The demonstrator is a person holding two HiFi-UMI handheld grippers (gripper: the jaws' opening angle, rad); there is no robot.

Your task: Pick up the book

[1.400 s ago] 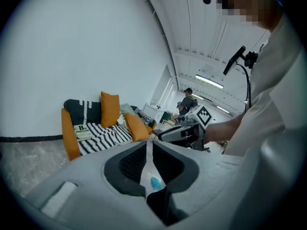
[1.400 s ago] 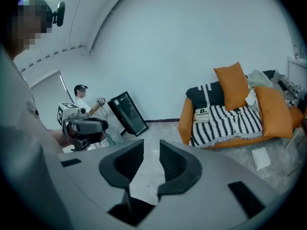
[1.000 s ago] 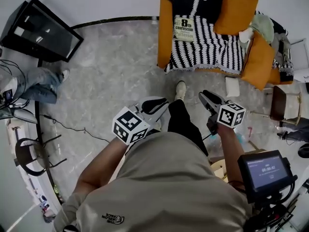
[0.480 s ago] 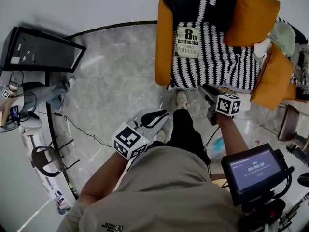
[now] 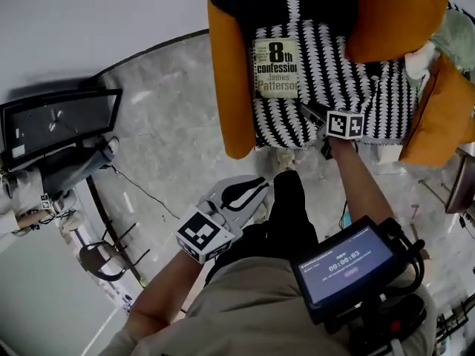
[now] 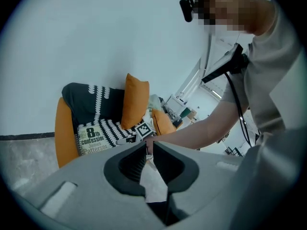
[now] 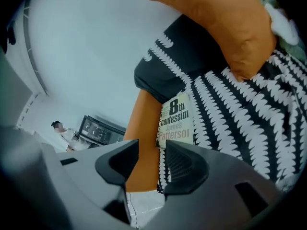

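Fingers (image 7: 184, 163) of the right gripper (image 7: 151, 146) stand apart and are opening, with nothing between them. Only the right gripper view confirms this; the gap frames the armchair's orange arm. Left gripper (image 6: 149, 145) fingers are closed tip to tip and hold nothing, as the left gripper view alone shows.

Head view alone shows both tools together. The right gripper (image 5: 310, 112) is extended on a straight forearm (image 5: 356, 176) over the front edge of the armchair (image 5: 226, 87) seat. The left gripper (image 5: 249, 190) sits at 7 o'clock from it, above the grey marbled floor (image 5: 171, 124).

- Armchair: orange upholstery, rounded arms.
- Blanket (image 5: 349, 87): knitted, black with jagged white stripes, draped over seat and back.
- Cushions (image 5: 393, 13): orange, plump, on the 3 o'clock side of the seat.
- Book (image 5: 276, 69): pale paperback with a black title, lying flat and face up on the blanket against the 9 o'clock arm. It is at 11 o'clock from the right gripper and clear of its fingers.
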